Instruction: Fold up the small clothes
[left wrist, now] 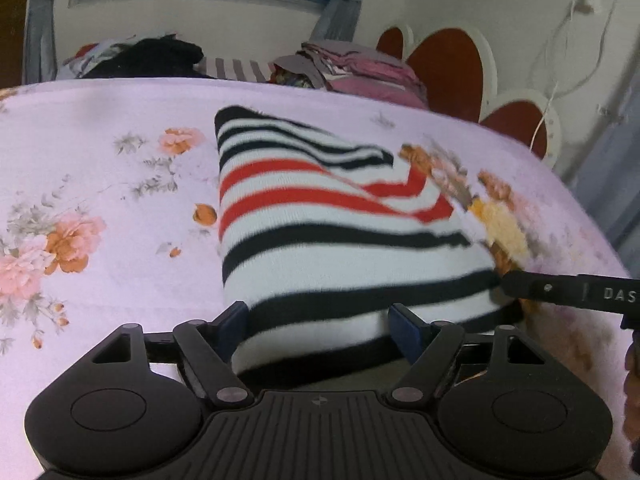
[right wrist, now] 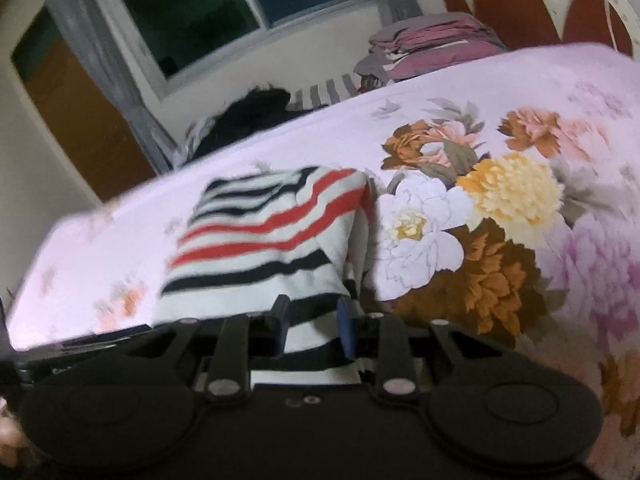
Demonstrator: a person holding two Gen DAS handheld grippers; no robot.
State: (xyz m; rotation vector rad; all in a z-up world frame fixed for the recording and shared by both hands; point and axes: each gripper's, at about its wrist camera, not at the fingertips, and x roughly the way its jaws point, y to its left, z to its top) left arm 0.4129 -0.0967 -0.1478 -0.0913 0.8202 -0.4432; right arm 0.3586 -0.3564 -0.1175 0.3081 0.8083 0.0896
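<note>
your left gripper (left wrist: 320,330) stands wide, its blue pads either side of the near edge of the folded white knit garment with black and red stripes (left wrist: 320,216); whether they press it you cannot tell. the garment lies mid-bed on the pink floral bedsheet (left wrist: 100,200), toward its near edge. your right gripper (right wrist: 314,326) is narrowed onto the garment's near right corner, cloth bunched between the pads. folded mauve clothes (right wrist: 424,46) are stacked at the far edge.
</note>
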